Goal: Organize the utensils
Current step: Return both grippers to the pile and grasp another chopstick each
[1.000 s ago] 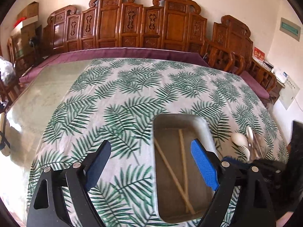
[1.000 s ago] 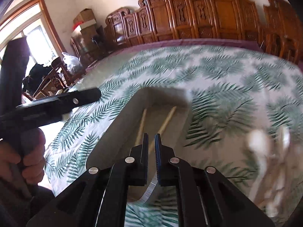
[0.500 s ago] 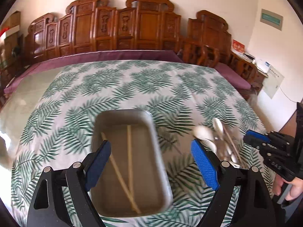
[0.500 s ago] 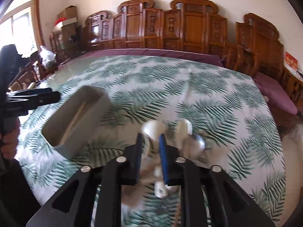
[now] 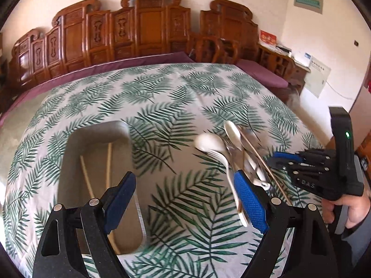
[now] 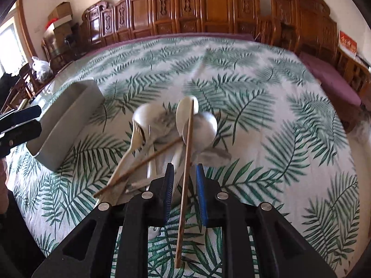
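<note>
A table under a palm-leaf cloth fills both views, carved wooden chairs lined up along its far side. On it sits a grey tray, already holding two pale chopsticks that lie lengthwise in it. Well apart from the tray, to its right, is the pile of loose utensils: a white spoon, a steel spoon, a pale fork and two brown chopsticks crossing over them. The left gripper hangs above the cloth between tray and pile, its jaws wide apart with nothing between them. The right gripper is over the near end of the pile, pointing steeply down; its jaws are a little apart, and the figures agree they parted slightly within the last second. One brown chopstick runs straight through that gap, but the pads do not appear to press on it. The step in hand looks like picking the next chopstick to join the pair in the tray. The next move calls for settling the pads either side of that stick alone, clear of the spoon handles beneath, then closing and lifting it toward the tray.
</note>
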Tool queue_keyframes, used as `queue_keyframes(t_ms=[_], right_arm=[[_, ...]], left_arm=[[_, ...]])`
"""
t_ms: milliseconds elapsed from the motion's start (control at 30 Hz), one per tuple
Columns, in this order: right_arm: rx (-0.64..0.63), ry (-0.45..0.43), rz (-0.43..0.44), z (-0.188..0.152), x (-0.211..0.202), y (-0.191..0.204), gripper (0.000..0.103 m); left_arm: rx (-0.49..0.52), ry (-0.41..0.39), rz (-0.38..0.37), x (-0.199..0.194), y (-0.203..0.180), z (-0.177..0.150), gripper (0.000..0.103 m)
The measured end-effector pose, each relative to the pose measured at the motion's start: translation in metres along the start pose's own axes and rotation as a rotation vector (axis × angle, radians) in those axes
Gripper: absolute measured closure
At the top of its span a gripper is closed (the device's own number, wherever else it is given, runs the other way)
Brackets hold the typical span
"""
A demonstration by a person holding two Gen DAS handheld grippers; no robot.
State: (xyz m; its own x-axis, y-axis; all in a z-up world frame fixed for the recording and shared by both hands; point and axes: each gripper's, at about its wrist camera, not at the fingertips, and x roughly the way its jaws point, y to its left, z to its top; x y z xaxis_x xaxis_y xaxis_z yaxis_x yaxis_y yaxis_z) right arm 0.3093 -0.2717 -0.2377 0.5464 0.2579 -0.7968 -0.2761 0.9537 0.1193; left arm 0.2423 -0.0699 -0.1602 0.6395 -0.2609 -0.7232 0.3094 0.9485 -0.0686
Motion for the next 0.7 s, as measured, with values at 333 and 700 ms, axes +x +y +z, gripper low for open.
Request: queue_keyframes(t_ms=[333,700], right_arm=[[-0.011,0.063,-0.008,-0.004,0.012,0.004,0.097],[0.044,-0.026,0.022,0.011,-0.006,-0.009,0.097]], left_arm=[[0.062,0.038,-0.041,0.018,-0.030,-0.016,0.021],[0.110,0.101,-0.114,0.047,-0.051,-0.029,0.056]])
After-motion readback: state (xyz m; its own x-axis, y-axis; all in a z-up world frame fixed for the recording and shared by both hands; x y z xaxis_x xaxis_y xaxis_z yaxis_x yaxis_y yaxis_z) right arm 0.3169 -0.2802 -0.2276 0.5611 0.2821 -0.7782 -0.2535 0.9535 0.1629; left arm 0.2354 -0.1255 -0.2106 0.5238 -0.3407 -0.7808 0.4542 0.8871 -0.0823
